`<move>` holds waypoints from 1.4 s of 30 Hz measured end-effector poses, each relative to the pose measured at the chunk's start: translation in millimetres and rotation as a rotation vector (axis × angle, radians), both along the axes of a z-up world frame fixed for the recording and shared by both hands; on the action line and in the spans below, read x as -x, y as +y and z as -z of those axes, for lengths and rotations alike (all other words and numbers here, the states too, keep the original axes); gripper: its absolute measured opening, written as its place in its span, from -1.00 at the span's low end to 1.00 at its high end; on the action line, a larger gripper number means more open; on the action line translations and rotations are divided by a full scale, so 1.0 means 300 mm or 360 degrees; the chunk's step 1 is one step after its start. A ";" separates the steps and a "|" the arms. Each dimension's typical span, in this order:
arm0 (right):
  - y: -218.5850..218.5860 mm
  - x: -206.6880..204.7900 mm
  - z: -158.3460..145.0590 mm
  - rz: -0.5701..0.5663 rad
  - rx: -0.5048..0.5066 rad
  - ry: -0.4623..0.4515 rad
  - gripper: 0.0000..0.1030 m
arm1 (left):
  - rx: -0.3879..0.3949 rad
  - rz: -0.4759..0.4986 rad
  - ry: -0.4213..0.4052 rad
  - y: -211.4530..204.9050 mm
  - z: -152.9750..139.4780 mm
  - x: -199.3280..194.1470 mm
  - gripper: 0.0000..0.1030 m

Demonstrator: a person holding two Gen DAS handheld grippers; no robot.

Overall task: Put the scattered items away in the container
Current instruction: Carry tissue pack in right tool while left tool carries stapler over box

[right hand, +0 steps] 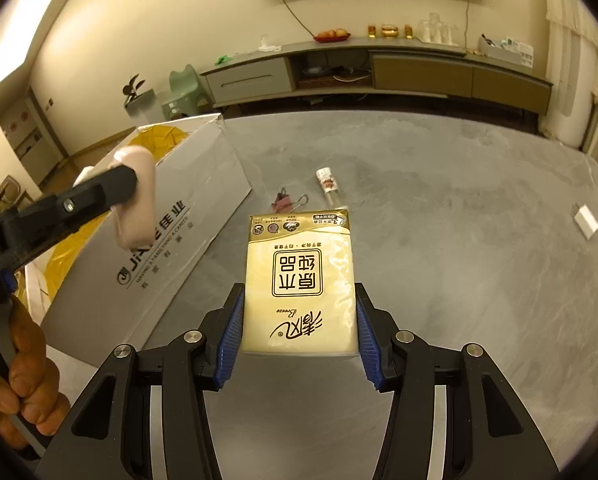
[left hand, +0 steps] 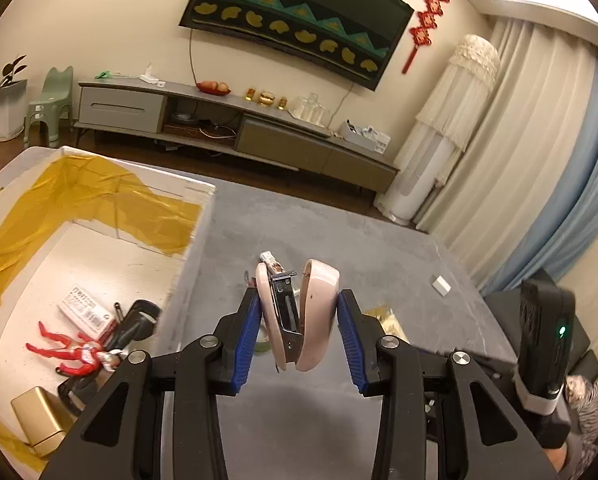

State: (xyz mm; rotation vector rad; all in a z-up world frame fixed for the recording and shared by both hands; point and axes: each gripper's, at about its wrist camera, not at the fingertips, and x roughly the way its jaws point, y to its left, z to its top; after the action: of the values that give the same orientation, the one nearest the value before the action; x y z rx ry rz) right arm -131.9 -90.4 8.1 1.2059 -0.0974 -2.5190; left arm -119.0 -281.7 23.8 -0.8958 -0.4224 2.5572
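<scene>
My left gripper [left hand: 299, 300] is shut on a pink stapler [left hand: 319, 312] that hangs open with its metal inside showing, above the grey table just right of the white cardboard box [left hand: 203, 200]. In the right wrist view the same stapler [right hand: 137, 200] sits in front of the box wall [right hand: 171, 240]. My right gripper [right hand: 299, 292] is shut on a yellow tissue pack [right hand: 299, 280], with the blue pads pressing its two long sides. Whether the pack rests on the table or is lifted, I cannot tell.
Inside the box lie a red toy figure [left hand: 73, 354], a white packet [left hand: 85, 310], a black item [left hand: 139, 320] and a gold box [left hand: 43, 420]. On the grey table [right hand: 459, 260] lie a pink binder clip [right hand: 285, 200], a small bottle [right hand: 329, 184] and a white eraser [right hand: 586, 222]. A hand [right hand: 23, 380] holds the left gripper's handle.
</scene>
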 end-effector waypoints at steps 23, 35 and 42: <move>-0.111 -0.099 -0.158 -0.0009 -0.0019 0.0080 0.03 | -0.0198 -0.0047 0.0123 -0.136 -0.102 -0.046 -0.22; -0.209 -0.084 -0.261 -0.0071 -0.0061 0.0171 0.03 | -0.0294 -0.0095 0.0176 -0.241 -0.139 -0.068 -0.22; -0.279 -0.063 -0.300 -0.0122 -0.0073 0.0208 0.03 | -0.0352 -0.0135 0.0198 -0.298 -0.152 -0.071 -0.22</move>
State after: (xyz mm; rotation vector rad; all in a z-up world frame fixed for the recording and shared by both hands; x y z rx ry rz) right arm -113.0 -174.1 98.2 1.0382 0.0383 -2.5371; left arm -97.7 -371.2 69.5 -0.6489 -0.7024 2.5608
